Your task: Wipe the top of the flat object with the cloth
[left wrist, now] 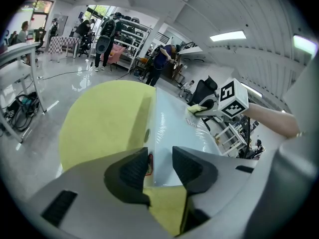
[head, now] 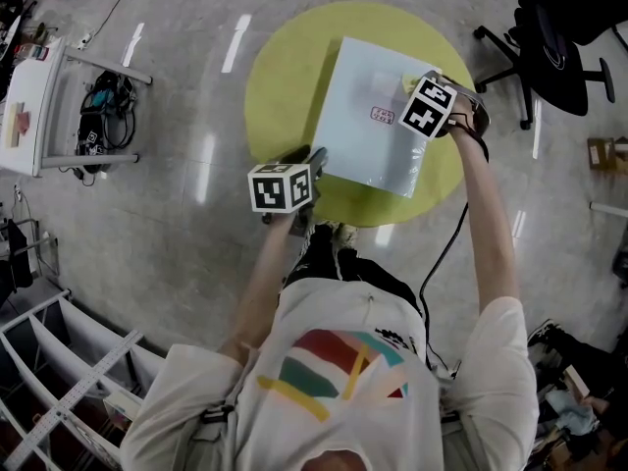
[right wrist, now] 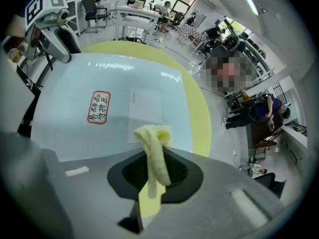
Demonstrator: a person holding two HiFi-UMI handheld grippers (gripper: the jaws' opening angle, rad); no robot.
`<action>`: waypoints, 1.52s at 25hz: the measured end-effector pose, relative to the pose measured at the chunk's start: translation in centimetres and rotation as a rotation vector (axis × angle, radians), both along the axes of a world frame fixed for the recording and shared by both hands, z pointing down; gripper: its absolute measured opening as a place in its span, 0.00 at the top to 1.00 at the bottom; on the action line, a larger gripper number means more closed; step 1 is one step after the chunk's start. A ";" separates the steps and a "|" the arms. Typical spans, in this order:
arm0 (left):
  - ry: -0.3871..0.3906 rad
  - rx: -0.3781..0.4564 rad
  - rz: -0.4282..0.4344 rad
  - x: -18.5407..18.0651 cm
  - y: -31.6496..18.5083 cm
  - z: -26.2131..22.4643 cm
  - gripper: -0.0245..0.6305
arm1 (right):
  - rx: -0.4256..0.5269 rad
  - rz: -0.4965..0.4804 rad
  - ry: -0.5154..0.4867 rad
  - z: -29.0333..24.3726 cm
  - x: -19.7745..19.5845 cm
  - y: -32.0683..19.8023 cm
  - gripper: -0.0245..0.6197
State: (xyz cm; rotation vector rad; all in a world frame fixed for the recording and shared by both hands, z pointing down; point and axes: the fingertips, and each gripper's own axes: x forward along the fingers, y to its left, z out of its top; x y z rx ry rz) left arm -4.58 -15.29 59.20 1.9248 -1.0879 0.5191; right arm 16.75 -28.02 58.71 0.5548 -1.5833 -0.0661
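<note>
Flat object (head: 368, 130): pale blue-white panel lying flat on the round yellow table (head: 285, 77), sitting a bit skewed. It has a red sticker (right wrist: 98, 107) with print on top.
Cloth (right wrist: 152, 151): small yellow rag, all bunched up, over the far right part of the panel top. It looks like it's down on the surface.
Right gripper (right wrist: 153, 164): jaws clamped tight on the cloth, with the rag end sticking out front. It's held low over the panel, so I'd say it's set up for a wiping stroke.
Left gripper (left wrist: 160, 166): jaws wide apart, nothing pinched. It's parked at the panel's near-left corner, and that corner shows between the pads. My guess is it's there to stop the panel sliding while the other one rubs. Can't tell if a pad actually touches it.
Surface: the tabletop is plain matte yellow. The panel is glossy and catches the ceiling lights.
Room: shiny grey floor (head: 177, 165), black office chair (head: 559, 47) off right, white desk (head: 29, 106) with cables off left, people (left wrist: 104, 39) standing way back.
</note>
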 end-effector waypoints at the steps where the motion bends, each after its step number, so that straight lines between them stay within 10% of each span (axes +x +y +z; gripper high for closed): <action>1: 0.001 -0.001 0.000 0.0 0.0 0.0 0.72 | -0.009 -0.002 -0.006 0.0 -0.2 0.5 0.92; 38: 0.005 -0.008 -0.008 0.3 0.2 0.5 0.72 | -0.302 -0.041 -0.185 -0.3 -6.6 20.4 0.92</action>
